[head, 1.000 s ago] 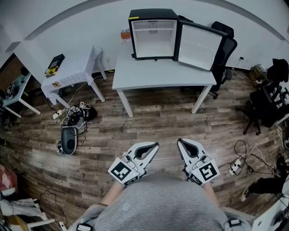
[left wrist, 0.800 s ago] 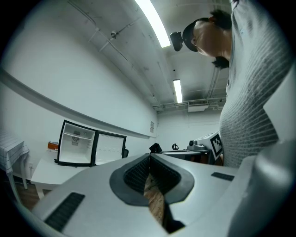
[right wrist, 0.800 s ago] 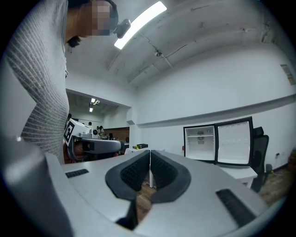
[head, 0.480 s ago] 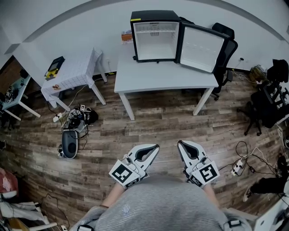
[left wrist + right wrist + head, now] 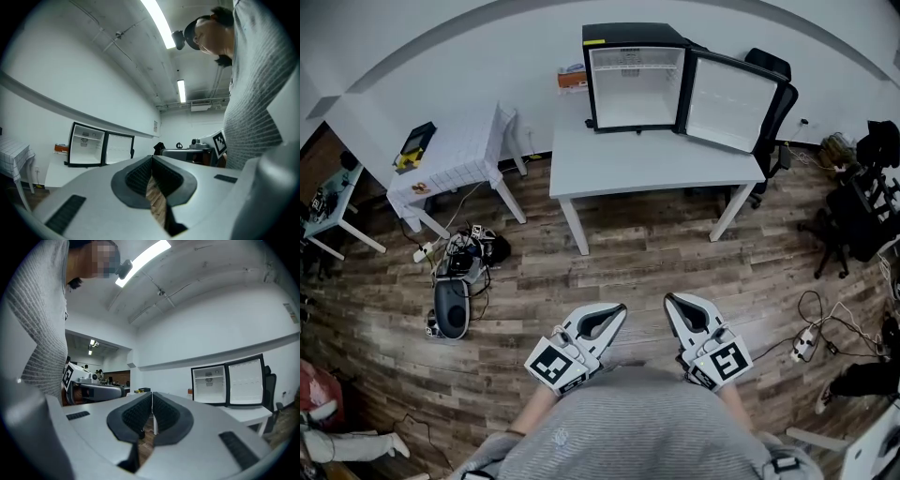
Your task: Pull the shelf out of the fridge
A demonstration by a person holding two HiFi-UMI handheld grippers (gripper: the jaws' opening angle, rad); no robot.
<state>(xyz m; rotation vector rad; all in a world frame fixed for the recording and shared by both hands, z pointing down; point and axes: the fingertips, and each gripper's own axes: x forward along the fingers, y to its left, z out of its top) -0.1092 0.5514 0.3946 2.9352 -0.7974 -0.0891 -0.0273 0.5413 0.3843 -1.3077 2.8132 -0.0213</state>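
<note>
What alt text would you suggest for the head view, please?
A black mini fridge stands with its door open on a white table across a wood floor. Nearer, the left gripper and right gripper are shut, empty, far from it.

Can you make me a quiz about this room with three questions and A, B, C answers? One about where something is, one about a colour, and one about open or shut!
1. Where does the fridge stand?
A) on the floor
B) on the white table
C) on a chair

2. What colour is the fridge on the outside?
A) red
B) black
C) green

3. How is the fridge door?
A) open
B) shut
C) missing

Answers:
1 B: the fridge sits at the back of the white table.
2 B: its casing is black, and only the inside is white.
3 A: the fridge door swings out to the right, so the inside shows.
</note>
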